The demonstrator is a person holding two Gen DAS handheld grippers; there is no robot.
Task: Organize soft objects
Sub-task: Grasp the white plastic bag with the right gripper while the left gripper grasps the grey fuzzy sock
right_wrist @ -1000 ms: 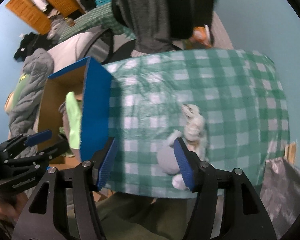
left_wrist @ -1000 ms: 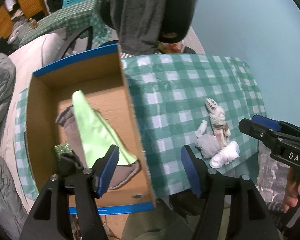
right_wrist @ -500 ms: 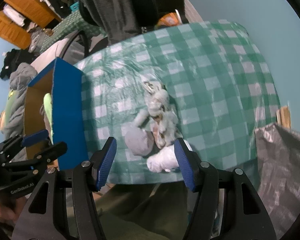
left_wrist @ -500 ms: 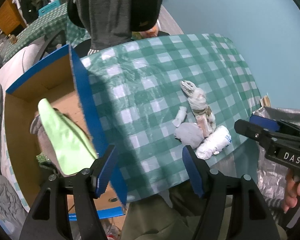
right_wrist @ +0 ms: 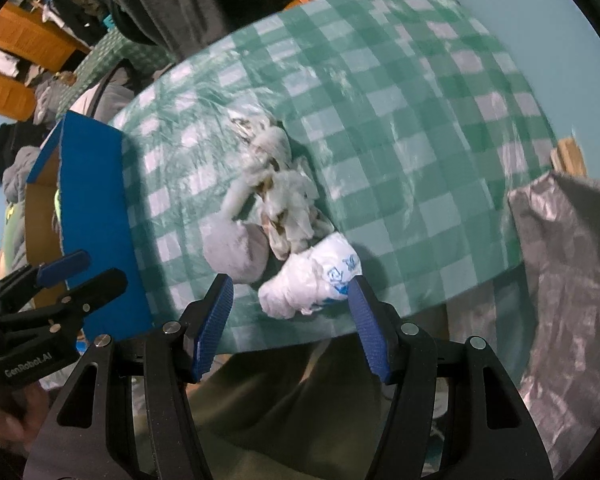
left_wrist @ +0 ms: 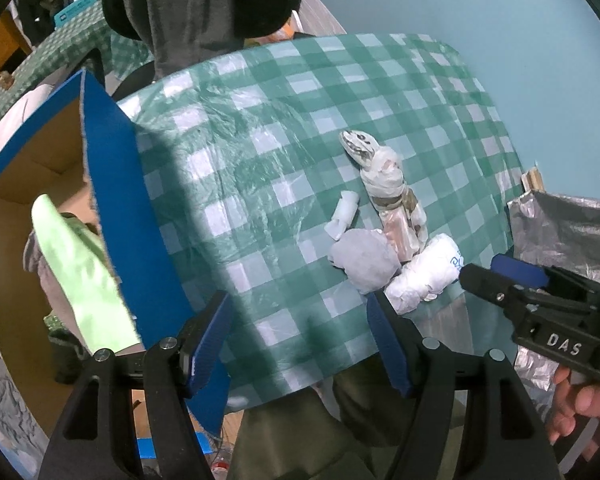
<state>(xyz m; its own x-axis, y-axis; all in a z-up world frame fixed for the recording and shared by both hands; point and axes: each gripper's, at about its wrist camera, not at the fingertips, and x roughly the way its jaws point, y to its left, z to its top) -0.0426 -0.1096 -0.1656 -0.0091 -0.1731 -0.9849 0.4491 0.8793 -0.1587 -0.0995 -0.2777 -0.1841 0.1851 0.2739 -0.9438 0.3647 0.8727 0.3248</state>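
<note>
The right gripper (right_wrist: 290,322) hovered open over the white rolled bundle (right_wrist: 312,276) at the bench's (right_wrist: 420,120) near edge. The left gripper (left_wrist: 298,340), jaws just widened and empty, hung beside the cardboard box (left_wrist: 116,208). A clumsy pinch risked snagging the grey sock ball (right_wrist: 236,252) or nudging the bundle off the edge.

A glossy, crinkled plastic tablecloth (left_wrist: 260,168) carries soft cloth socks (left_wrist: 366,262), beside a matt cardboard box (left_wrist: 116,184) and a shiny, crumpled grey plastic bag (right_wrist: 568,248).
</note>
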